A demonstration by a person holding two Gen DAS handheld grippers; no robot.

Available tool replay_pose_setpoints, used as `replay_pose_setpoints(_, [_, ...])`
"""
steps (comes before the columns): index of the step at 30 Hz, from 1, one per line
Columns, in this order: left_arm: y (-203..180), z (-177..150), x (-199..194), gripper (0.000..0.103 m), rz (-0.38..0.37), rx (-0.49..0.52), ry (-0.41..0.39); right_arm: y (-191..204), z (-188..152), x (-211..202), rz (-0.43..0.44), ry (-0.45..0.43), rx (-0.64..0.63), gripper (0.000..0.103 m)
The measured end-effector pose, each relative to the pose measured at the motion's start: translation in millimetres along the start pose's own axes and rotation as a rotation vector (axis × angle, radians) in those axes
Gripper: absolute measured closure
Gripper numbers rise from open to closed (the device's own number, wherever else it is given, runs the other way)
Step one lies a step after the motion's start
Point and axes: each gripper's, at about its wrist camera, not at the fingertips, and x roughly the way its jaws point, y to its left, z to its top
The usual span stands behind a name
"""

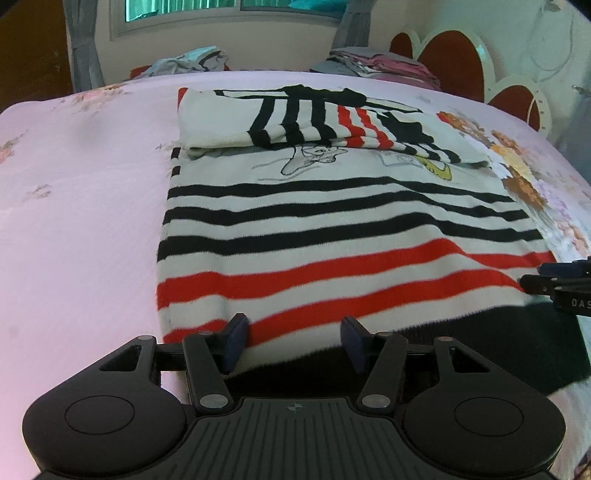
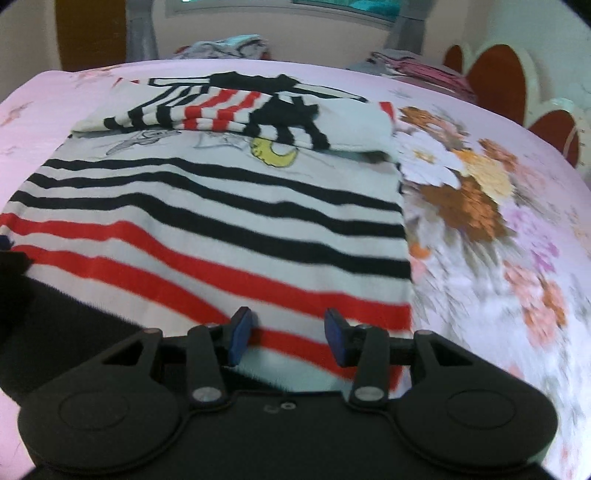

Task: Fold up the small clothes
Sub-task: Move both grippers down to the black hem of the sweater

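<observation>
A striped sweater [image 1: 332, 229] lies flat on a pink bed sheet [image 1: 81, 206]. It is white with black stripes and red stripes. Its long way runs from the near edge of the bed toward the window [image 1: 229, 5]. The black hem [image 1: 461, 343] is at the near end, close to both claws. The far end points to the window. There the sleeves [image 1: 306, 118] are folded across the top. The stripes run from side to side. A little drawing with a yellow moon [image 2: 273, 153] sits near the middle.

The left gripper [image 1: 295, 341] is over the near left part of the hem. Its blue pads [image 1: 236, 341] stand apart, with sweater cloth showing between them. The pads do not pinch it.

The right gripper [image 2: 288, 338] is over the near right corner. Its jaws are apart too, and not squeezing the cloth.

Big flowers [image 2: 469, 192] are printed on the sheet to the right. Piles of clothes [image 1: 380, 62] sit at the far side of the bed.
</observation>
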Motion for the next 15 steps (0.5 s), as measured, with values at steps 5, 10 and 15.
replay_pose_setpoints(5, [8.3,-6.5,-13.4,0.047,-0.023,-0.017,-0.005,3.4,-10.2,-13.5,-0.021,-0.002,0.057,0.059])
replay_pose_setpoints(10, [21.4,-13.9,-26.8,0.039,-0.016,-0.051,-0.014,-0.9,-19.2,-23.8,-0.043,-0.001,0.111,0.055])
replay_pose_setpoints(15, [38.0,-25.3,-34.4,0.038,-0.038,-0.095,-0.003,-8.7,-31.7,-34.9,-0.076,0.003,0.148,0.051])
